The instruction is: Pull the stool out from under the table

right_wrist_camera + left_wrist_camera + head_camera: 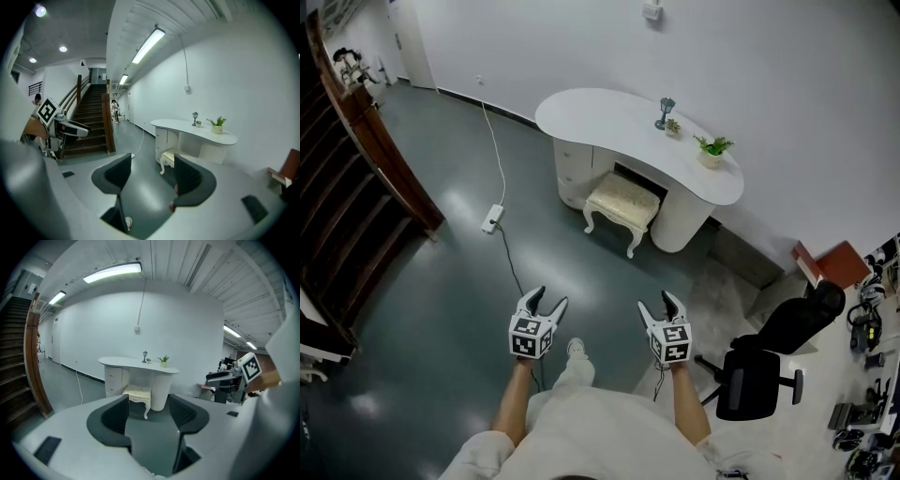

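Left gripper (pixel 551 297) and right gripper (pixel 657 301) both released, well apart from the stool (pixel 622 208).

The two grippers are held side by side in front of the person. The left fingers (pixel 112 417) and the right fingers (pixel 192 177) are spread with nothing between them, and only the grey floor (pixel 441 281) shows in each gap. The cream cushioned stool stands on curved white legs, partly tucked into the kneehole of the white curved counter (pixel 600 112) against the wall. A small lamp (pixel 665 111) and a potted plant (pixel 712 150) stand on the counter. A black office chair (pixel 769 361) sits at the right, a dark staircase (pixel 356 206) at the left, and a power strip (pixel 492 219) lies on the floor near the counter.
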A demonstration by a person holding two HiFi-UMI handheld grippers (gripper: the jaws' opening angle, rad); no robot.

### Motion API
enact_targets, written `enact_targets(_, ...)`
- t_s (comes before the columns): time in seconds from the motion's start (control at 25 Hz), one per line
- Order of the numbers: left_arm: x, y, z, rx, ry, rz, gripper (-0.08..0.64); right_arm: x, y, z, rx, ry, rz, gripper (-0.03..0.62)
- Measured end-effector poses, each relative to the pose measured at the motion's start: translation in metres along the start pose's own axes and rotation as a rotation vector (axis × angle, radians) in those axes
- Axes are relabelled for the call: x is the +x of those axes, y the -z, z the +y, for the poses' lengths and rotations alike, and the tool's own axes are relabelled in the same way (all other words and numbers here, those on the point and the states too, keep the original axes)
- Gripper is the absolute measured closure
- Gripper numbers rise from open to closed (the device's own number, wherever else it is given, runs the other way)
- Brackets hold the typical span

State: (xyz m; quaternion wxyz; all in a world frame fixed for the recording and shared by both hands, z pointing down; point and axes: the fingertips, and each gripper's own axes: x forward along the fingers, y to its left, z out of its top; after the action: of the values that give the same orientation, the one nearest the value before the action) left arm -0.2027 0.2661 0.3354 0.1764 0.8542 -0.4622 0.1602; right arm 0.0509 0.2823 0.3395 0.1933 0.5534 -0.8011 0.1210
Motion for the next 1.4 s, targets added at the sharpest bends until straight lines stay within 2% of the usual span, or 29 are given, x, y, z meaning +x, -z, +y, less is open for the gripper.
enact_targets(0.28,0.059,-0.052,0.074,-0.002,0.034,-0.019,0.293,0.09,-0.057,-0.004,-0.004,0.032,-0.001,0.325)
enact_targets(0.56,0.088,-0.063,0.122,-0.027,0.054,-0.015,0.293,0.14,-0.072,0.003,-0.017,0.04,0.045,0.325)
enact_targets(1.08,0.124,-0.066,0.171,-0.057,0.046,0.004,0.294,0.199,-0.086,-0.003,-0.035,0.03,0.091,0.328)
enact_targets(1.4,0.188,-0.094,0.187,-0.032,0.074,0.033,0.294,0.254,-0.1,-0.038,0.007,0.036,0.086,0.331)
